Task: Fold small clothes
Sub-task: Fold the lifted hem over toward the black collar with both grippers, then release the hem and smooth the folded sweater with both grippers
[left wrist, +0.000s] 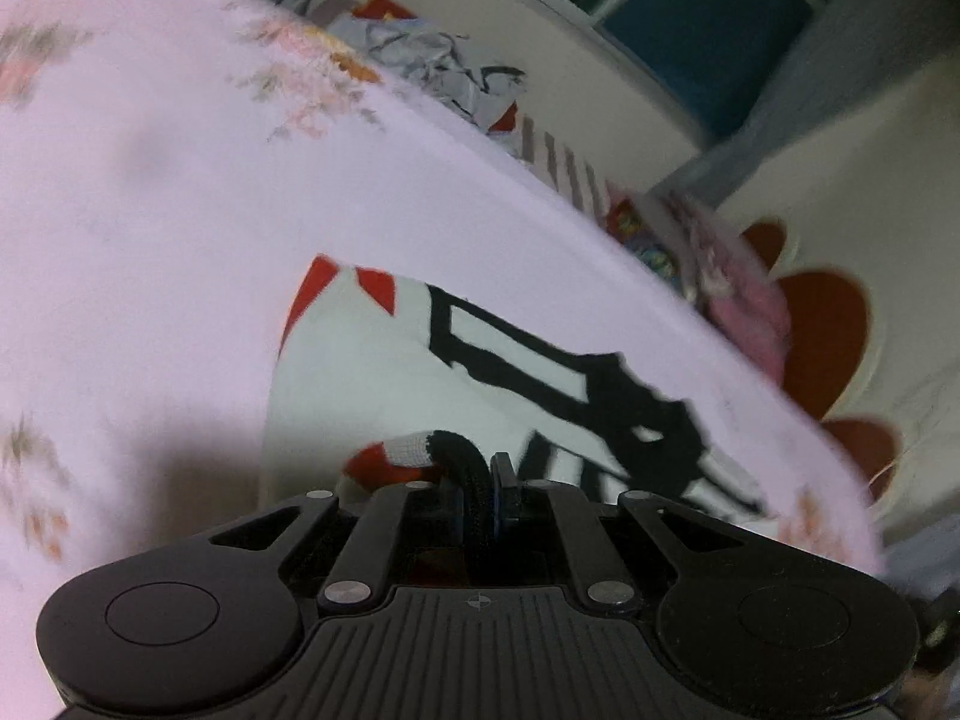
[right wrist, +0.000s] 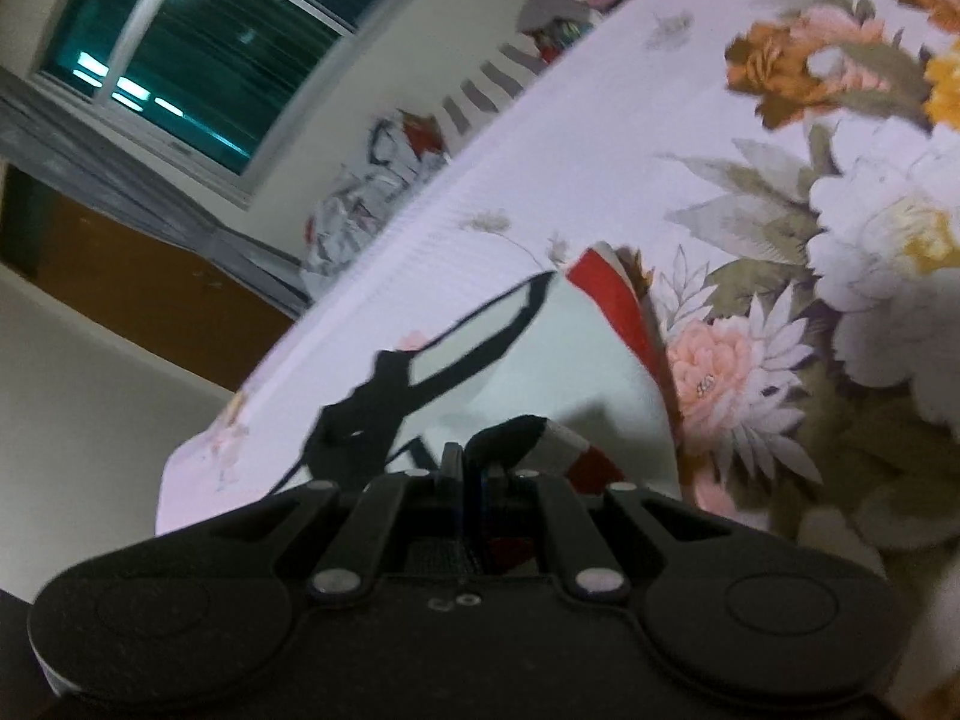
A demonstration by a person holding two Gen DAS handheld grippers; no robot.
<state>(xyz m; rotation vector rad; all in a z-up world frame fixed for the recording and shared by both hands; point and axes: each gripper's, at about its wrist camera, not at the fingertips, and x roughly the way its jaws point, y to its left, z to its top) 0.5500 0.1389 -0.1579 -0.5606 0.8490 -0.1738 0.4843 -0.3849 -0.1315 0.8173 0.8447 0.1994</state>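
The white garment (left wrist: 372, 372) looks light and limp, best held at its ribbed hem, where each hand-held gripper, left (left wrist: 480, 468) and right (right wrist: 468, 462), is pinching it over the bed (left wrist: 150, 192).

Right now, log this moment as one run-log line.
step: fold | left tongs: shut on garment | right tongs: shut on garment | surface: floral sheet | pile: behind

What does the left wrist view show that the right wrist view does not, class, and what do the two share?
Only the left wrist view shows the red flower shapes on the wall and a pink bundle. Only the right wrist view shows the large printed blooms on the sheet. Both show a claw (left claw, right claw) shut on the white garment over the floral bedsheet, a clothes pile and a window.
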